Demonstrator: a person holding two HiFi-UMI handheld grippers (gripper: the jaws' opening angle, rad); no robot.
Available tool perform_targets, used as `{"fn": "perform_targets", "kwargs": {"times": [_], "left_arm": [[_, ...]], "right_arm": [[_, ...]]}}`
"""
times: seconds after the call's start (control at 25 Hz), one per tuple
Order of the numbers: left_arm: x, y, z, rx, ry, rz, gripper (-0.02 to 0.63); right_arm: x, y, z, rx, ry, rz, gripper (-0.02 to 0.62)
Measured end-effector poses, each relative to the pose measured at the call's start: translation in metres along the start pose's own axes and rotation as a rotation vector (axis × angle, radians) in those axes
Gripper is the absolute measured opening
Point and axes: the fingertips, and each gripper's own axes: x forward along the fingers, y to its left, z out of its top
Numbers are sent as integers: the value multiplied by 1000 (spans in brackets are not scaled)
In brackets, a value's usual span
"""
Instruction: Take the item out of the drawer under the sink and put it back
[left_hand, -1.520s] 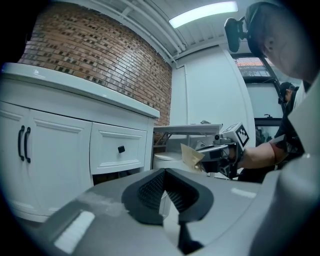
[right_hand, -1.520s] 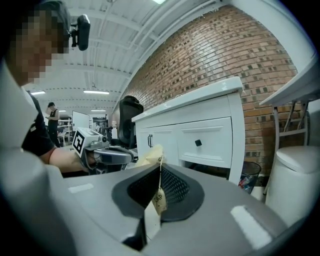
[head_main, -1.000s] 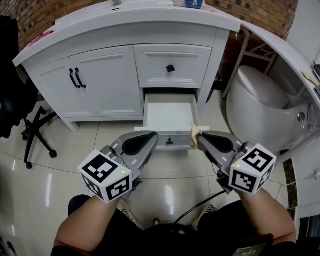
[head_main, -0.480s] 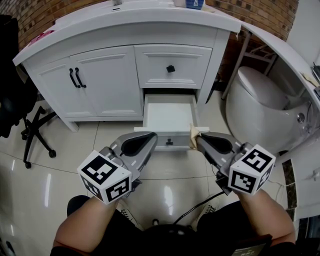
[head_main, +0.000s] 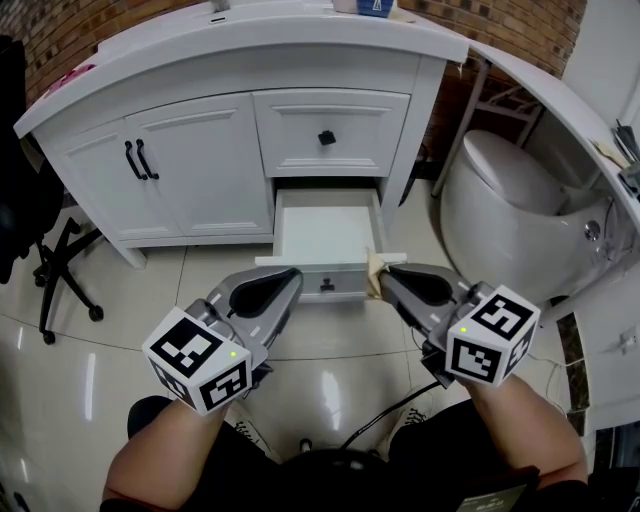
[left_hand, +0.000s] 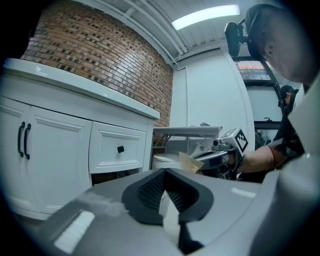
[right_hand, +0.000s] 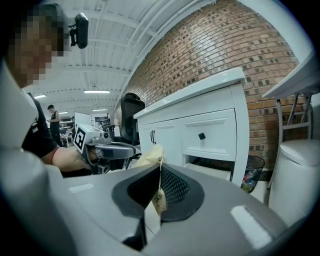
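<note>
The lower drawer (head_main: 326, 226) of the white sink cabinet stands pulled out, its inside bare. My right gripper (head_main: 383, 274) is shut on a small beige paper packet (head_main: 374, 264), held just above the right end of the drawer's front. In the right gripper view the packet (right_hand: 151, 156) sticks up from between the jaws of the right gripper (right_hand: 157, 192). My left gripper (head_main: 293, 273) is shut with nothing in it and hovers at the left end of the drawer's front. The left gripper view shows its own shut tip, the left gripper (left_hand: 165, 192), with the packet (left_hand: 189, 162) across from it.
Above the open drawer is a shut drawer with a black knob (head_main: 327, 137), with two cabinet doors (head_main: 170, 170) to its left. A white toilet (head_main: 510, 200) stands on the right and an office chair (head_main: 50, 250) on the left. A black cable (head_main: 390, 410) lies on the tiled floor.
Both grippers have shifted slightly left and nearer to the drawer front. The right one still pinches the packet, and the drawer stays open.
</note>
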Motion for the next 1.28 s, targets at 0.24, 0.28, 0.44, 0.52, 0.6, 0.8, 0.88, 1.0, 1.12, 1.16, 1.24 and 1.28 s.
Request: {"fn": "perform_targets", "kwargs": {"times": [0.24, 0.28, 0.44, 0.52, 0.6, 0.8, 0.88, 1.0, 1.12, 1.16, 1.24, 1.28], "left_arm": [[-3, 1, 2, 3, -4, 2, 6], [-4, 2, 2, 2, -4, 5, 6], [-3, 2, 3, 2, -4, 6, 6], [-2, 2, 4, 1, -7, 4, 6], [-2, 3, 4, -2, -7, 4, 6], [-3, 3, 2, 6, 0, 2, 6], [-2, 3, 1, 7, 0, -4, 6], [-1, 3, 0, 4, 1, -11, 6], [-1, 5, 2, -1, -5, -10, 6], [-1, 6, 3, -4, -6, -7, 6], [0, 9, 2, -9, -6, -3, 6], [1, 11, 1, -11, -4, -2, 6]], "right_arm": [[3, -5, 6, -4, -7, -24, 9], [4, -4, 9, -9, -10, -23, 9], [7, -7, 20, -25, -24, -27, 9], [8, -10, 26, -34, -26, -34, 9], [10, -15, 31, -37, -23, -39, 9], [16, -33, 37, 51, -18, -29, 9], [21, -39, 37, 78, 3, -22, 9], [37, -50, 39, 44, 53, -23, 9], [65, -65, 37, -77, 118, -35, 9], [76, -71, 34, -125, 145, -41, 9], [97, -83, 28, -209, 202, -54, 9], [107, -89, 25, -242, 230, -59, 9]]}}
